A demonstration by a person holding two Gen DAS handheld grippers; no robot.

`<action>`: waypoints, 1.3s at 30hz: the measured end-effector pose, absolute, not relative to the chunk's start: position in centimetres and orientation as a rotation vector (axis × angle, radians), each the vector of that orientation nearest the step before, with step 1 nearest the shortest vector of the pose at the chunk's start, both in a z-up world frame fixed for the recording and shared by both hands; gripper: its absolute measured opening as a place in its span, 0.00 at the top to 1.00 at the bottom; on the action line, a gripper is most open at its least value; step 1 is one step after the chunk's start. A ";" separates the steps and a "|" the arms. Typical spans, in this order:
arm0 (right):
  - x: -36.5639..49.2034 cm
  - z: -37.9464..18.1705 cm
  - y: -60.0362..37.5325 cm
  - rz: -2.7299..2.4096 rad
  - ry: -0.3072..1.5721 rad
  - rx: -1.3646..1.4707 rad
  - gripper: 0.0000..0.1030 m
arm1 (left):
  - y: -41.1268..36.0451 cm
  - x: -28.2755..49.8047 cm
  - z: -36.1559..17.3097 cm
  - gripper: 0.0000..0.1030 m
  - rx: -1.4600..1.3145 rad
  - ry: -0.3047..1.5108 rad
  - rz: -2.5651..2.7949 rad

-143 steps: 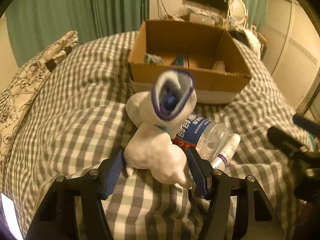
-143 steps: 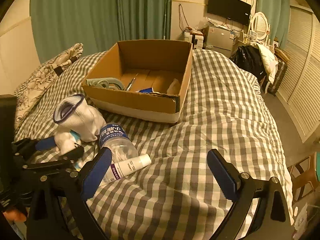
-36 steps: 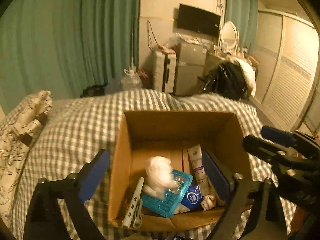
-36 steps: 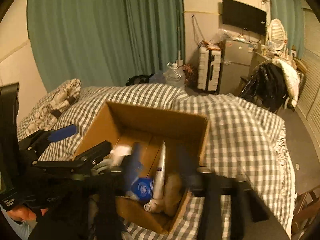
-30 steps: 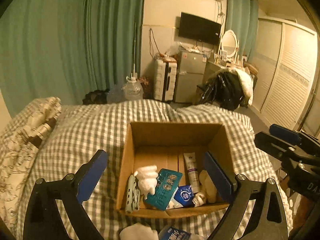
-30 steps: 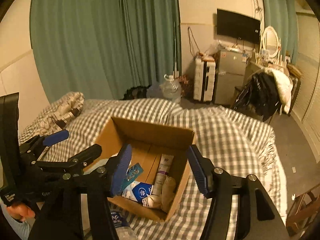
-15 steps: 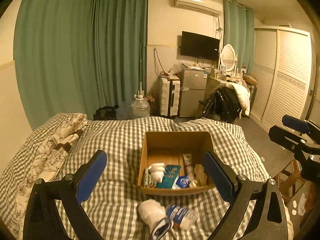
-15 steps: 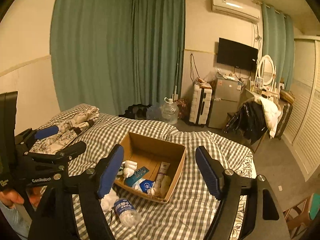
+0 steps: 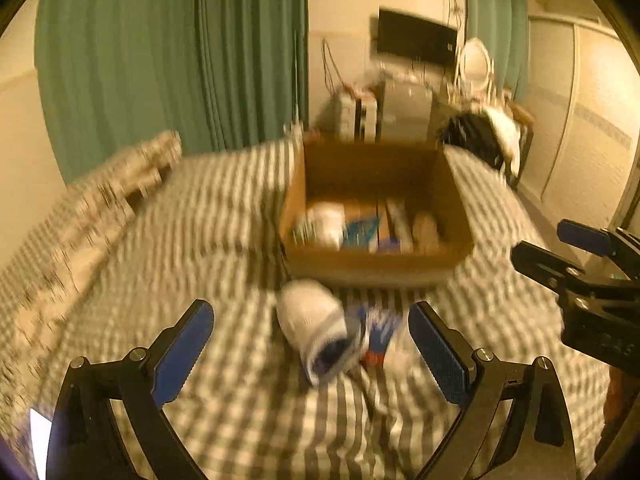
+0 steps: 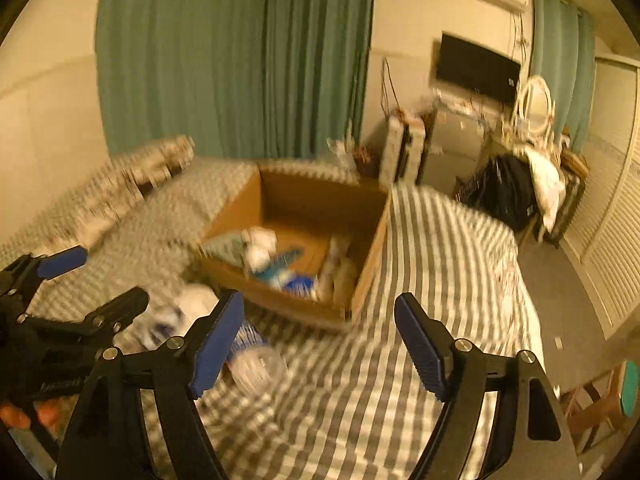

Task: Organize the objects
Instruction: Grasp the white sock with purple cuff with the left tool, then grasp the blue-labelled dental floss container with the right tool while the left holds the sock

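Note:
An open cardboard box point(image 9: 372, 268) sits on the checked bed and holds several small items, among them a white bundle and a teal pack. It also shows in the right wrist view point(image 10: 360, 280). In front of it lie a white sock point(image 9: 316, 328) with a dark cuff and a clear water bottle point(image 9: 380, 336) with a blue label; the bottle shows in the right wrist view point(image 10: 256, 360). My left gripper point(image 9: 310, 354) is open and empty, just before the sock. My right gripper point(image 10: 318, 344) is open and empty, above the bed in front of the box. Both views are motion-blurred.
A patterned pillow point(image 9: 120, 184) lies at the bed's left. Green curtains point(image 9: 180, 52) hang behind. A fridge, TV and mirror point(image 10: 532, 100) stand at the back, with dark clothes point(image 10: 504, 196) piled on the right. The checked bedcover point(image 10: 440, 264) stretches right of the box.
Both grippers have dropped from a high, far view back down towards the bed, and the box, sock and bottle are now much closer. Both stay open and empty.

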State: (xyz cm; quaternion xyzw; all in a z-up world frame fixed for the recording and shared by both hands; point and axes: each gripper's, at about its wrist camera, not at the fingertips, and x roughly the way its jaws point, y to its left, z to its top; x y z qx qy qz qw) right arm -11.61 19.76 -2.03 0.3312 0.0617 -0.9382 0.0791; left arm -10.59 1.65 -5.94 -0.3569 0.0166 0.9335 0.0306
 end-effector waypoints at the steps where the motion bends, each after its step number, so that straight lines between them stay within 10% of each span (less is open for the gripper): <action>1: -11.9 -3.2 19.7 -2.802 0.185 1.025 0.25 | 1.6 -10.7 -7.0 0.03 -1.135 0.048 2.862; 7: -12.9 -8.8 19.8 -2.713 0.144 1.178 0.25 | 2.4 -12.1 -10.1 0.05 -1.232 0.070 2.814; 10: -13.2 -10.0 19.9 -2.694 0.143 1.217 0.25 | 3.0 -13.0 -10.7 0.31 -1.246 0.075 2.790; 12: -13.4 -10.4 20.1 -2.687 0.132 1.233 0.25 | 3.2 -13.9 -11.2 0.67 -1.280 0.062 2.748; 15: -13.5 -10.5 20.1 -2.680 0.124 1.238 0.25 | 3.2 -13.8 -11.2 0.73 -1.269 0.063 2.752; 39: -18.0 -13.7 11.5 -2.450 0.421 1.295 0.25 | -2.2 -13.3 -8.1 0.76 -1.153 -0.035 2.896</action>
